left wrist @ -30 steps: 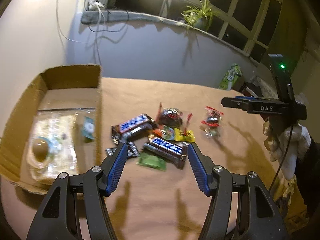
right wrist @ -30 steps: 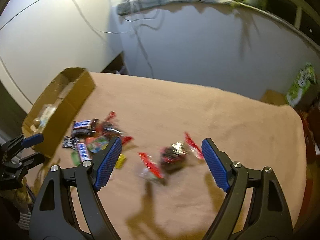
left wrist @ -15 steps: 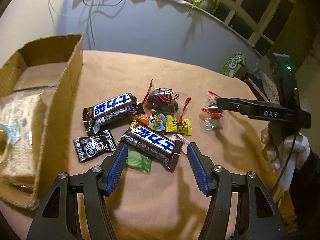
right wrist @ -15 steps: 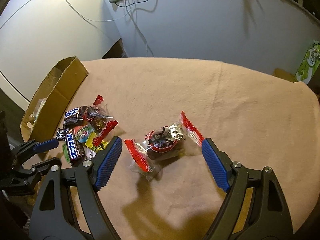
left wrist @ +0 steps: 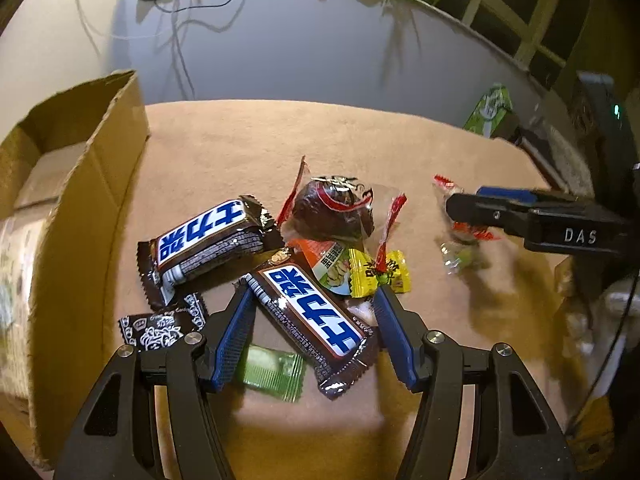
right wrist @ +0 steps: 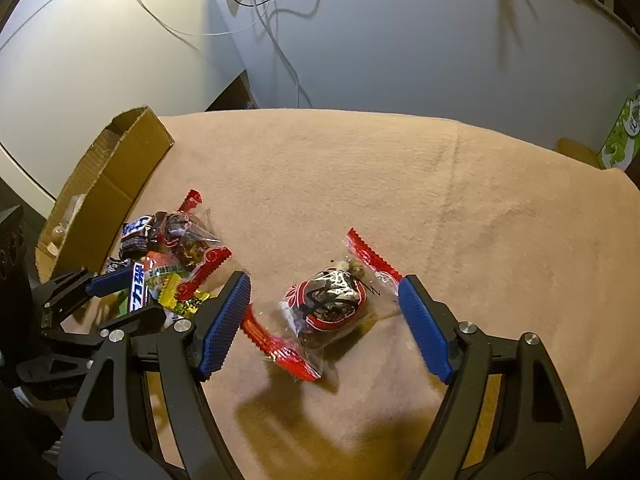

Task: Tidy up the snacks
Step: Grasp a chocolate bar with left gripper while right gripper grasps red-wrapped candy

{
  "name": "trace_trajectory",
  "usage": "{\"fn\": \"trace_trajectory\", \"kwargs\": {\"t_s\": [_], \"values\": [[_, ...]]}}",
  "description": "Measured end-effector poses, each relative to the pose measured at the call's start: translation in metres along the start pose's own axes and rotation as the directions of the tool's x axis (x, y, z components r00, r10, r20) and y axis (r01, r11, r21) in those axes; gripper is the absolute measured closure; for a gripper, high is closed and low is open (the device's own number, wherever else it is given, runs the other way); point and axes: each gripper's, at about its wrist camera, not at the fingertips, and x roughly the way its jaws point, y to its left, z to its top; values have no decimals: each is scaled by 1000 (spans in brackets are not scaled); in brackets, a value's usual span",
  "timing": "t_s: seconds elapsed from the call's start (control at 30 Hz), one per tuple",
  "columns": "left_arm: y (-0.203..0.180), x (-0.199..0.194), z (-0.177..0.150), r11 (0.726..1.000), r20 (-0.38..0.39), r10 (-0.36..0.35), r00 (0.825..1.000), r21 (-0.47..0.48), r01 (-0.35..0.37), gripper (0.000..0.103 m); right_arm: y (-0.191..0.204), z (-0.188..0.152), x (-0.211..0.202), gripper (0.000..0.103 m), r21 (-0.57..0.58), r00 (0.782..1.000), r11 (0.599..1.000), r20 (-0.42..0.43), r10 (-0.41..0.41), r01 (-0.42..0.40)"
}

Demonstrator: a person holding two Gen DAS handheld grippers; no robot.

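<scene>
Now, L wrist view: left claw (left wrist: 316, 332) has dropped closer, half-wide, astride choc bar (left wrist: 310, 312), no pinch yet; box (left wrist: 96, 200) alongside. R wrist view: right claw (right wrist: 324, 328) lower, closing round red-wrapped snack (right wrist: 324, 306) on desk (right wrist: 440, 200), pads clear. Both grabs imminent.

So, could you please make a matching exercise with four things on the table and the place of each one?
Things:
1. cardboard box
2. green packet
3. yellow packet
4. lone red-ended packet

Places:
A. between the right tongs' pads
B. partly under the near chocolate bar
C. left edge of the table
D. at the pile's right side, by the left tongs' right pad

Pairs: 1-C, 2-B, 3-D, 4-A
</scene>
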Motion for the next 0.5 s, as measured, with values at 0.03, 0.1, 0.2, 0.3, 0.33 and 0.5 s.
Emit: {"fn": "trace_trajectory", "kwargs": {"t_s": [0.03, 0.1, 0.2, 0.3, 0.33, 0.5], "values": [[-2, 1, 0, 1000, 3, 10, 1000, 16, -10, 42, 2, -1, 2, 27, -14, 1000, 1000, -1, -14, 14], [-5, 1, -2, 999, 8, 31, 999, 43, -31, 46, 4, -2, 4, 29, -36, 999, 999, -5, -35, 34], [0, 1, -2, 998, 11, 31, 999, 45, -32, 53, 7, -3, 6, 34, -65, 998, 996, -8, -59, 58], [3, 0, -3, 998, 11, 37, 999, 52, -37, 66, 8, -3, 7, 44, -79, 997, 994, -11, -78, 77], [4, -1, -4, 998, 10, 36, 999, 55, -37, 69, 8, -3, 6, 45, -79, 997, 994, -9, -76, 75], [13, -1, -3, 1000, 7, 0, 1000, 11, -1, 76, 9, -5, 2, 54, -89, 997, 993, -4, -79, 79]]}}
